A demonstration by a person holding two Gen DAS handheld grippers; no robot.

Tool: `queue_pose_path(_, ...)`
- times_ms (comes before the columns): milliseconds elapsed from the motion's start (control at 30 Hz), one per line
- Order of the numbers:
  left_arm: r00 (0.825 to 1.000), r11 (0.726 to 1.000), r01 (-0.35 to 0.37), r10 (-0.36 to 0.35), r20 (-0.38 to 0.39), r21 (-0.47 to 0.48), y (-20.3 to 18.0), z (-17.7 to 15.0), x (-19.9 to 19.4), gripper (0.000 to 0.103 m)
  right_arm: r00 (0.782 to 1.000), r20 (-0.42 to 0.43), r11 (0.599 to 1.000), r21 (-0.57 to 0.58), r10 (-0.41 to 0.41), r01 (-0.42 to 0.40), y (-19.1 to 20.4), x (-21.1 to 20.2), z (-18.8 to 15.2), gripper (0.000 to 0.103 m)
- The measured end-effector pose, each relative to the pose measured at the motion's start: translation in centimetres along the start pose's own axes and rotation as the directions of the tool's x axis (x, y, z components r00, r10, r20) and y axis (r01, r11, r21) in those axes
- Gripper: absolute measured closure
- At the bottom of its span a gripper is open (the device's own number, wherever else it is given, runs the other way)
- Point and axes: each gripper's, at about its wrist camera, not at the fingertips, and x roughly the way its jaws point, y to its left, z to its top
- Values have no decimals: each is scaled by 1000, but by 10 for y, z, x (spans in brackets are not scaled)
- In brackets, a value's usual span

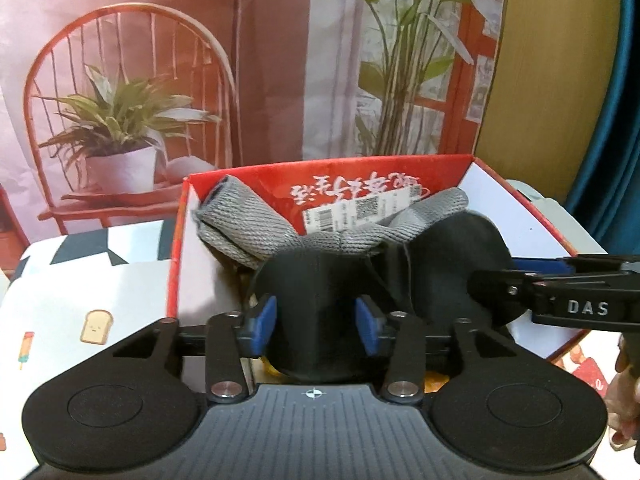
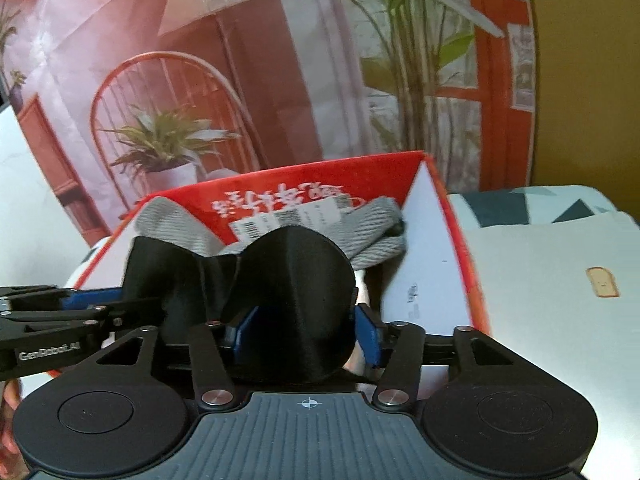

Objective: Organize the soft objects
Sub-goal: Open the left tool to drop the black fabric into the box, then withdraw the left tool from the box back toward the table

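Black fabric item: soft, matte, fine-ribbed knit, two rounded lobes w/ a pinched seam between. Sits over the near part of the red box, partly on top of the grey knit piece.

Left gripper spans the left lobe; right gripper spans the other. Both approx. half open. Blue pads sit at the cloth's sides; gaps visible on at least one side of each, so no firm clamp evident. Judgement: item being let go into box, one gripper per end to keep it spread, not bunched.

Grey piece: coarse woven/knit, folded in strips, leaning on far wall. Box: rigid card, red outside, white inside walls, barcode label on the far wall. Box rests on a printed tablecloth w/ toast motif.
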Motion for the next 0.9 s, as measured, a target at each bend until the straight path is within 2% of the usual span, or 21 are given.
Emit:
queue_pose_path(67, 1000, 1000, 6, -6, 4, -6, 3, 0, -4, 48, 1000, 8, 1000, -19, -9, 9, 2, -3, -1, 54)
queue_pose_path(100, 1000, 1000, 4, -4, 9, -7, 4, 0, -6, 46, 1000, 14, 999, -34, -15, 15, 5, -4, -1, 50)
queue_pose_path(200, 999, 1000, 0, 0, 34, -11, 6, 0, -18, 44, 998, 60, 996, -81, -28, 33, 14, -13, -2, 30)
queue_pose_path(267, 999, 1000, 5, -4, 51, -20, 8, -2, -29, 42, 996, 90, 993, -109, -24, 34, 19, -21, -2, 27)
queue_pose_path(367, 996, 999, 13, -10, 85, -31, 9, -7, -47, 39, 991, 131, 987, -156, -25, 45, 28, -34, -4, 17)
queue_pose_path(433, 993, 999, 22, -18, 115, -34, 10, -13, -61, 35, 986, 168, 982, -182, -13, 44, 34, -46, -8, 5)
queue_pose_path(467, 991, 999, 25, -21, 130, -35, 10, -18, -68, 34, 982, 191, 980, -194, -4, 42, 37, -53, -11, 2)
queue_pose_path(533, 988, 999, 30, -25, 153, -33, 11, -28, -82, 32, 973, 229, 978, -204, 14, 34, 42, -66, -20, 1)
queue_pose_path(700, 985, 1000, 17, -16, 174, -7, 11, -62, -108, 31, 959, 284, 981, -188, 1, 55, 48, -91, -51, 1)
queue_pose_path(900, 989, 999, 16, -9, 146, -49, 15, -104, -124, 31, 961, 270, 983, -186, 53, -2, 56, -109, -92, 1)
